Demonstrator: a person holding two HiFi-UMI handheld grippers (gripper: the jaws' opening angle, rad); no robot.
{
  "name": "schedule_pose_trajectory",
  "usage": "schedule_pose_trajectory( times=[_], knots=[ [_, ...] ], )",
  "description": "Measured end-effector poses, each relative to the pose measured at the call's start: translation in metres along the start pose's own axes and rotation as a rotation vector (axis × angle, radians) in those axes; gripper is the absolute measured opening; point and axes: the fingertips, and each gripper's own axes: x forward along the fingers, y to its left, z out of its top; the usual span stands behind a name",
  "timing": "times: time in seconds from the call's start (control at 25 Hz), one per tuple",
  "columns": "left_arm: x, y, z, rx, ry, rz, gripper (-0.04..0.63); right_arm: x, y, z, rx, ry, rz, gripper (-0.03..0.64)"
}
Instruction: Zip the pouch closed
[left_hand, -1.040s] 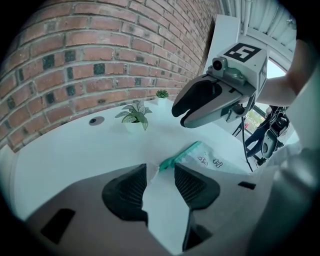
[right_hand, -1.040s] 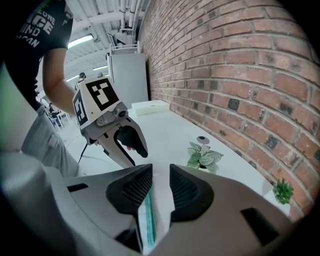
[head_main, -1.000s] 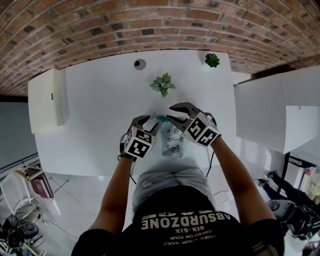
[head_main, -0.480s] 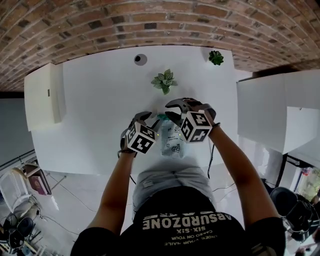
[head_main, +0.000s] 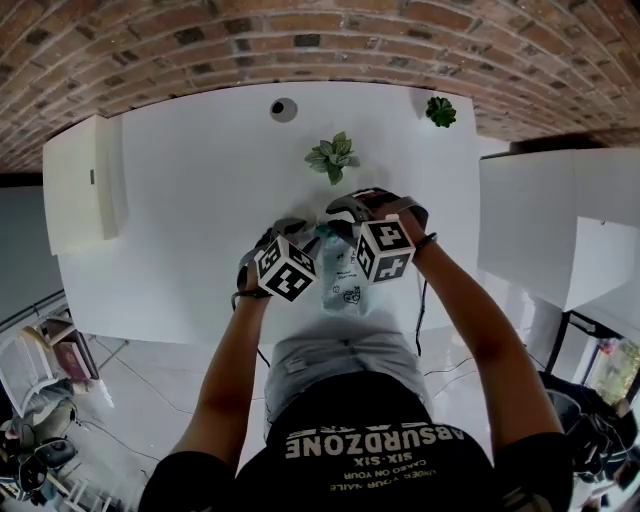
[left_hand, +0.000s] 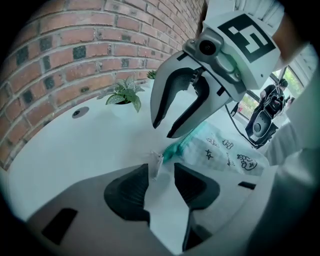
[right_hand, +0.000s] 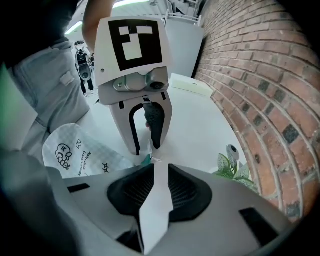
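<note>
The pouch (head_main: 342, 285), pale checked fabric printed with small black doodles, lay flat before me near the front edge of the white table (head_main: 200, 200), its teal zipper end (left_hand: 176, 148) pointing away and a small white pull tab (left_hand: 156, 162) at that tip.

Pale plant (head_main: 333, 158), darker plant (head_main: 441, 111), perhaps a grommet (head_main: 283, 108), white table (head_main: 200, 220).

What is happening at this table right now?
A person holds a gripper in each hand above a white table. The left gripper and the right gripper meet at the teal zip end of a printed pouch lying flat there. Both have their jaws apart and grip nothing yet; a small white tab sits at the left gripper's tips.
</note>
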Motion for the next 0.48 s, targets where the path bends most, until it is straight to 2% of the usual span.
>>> schedule_pose_trajectory(
  times=[0.48],
  knots=[
    [0.0,0.004,0.0,0.058,0.042,0.013,0.092,0.019,0.005,0.0,-0.213,0.067,0.09,0.08]
  ],
)
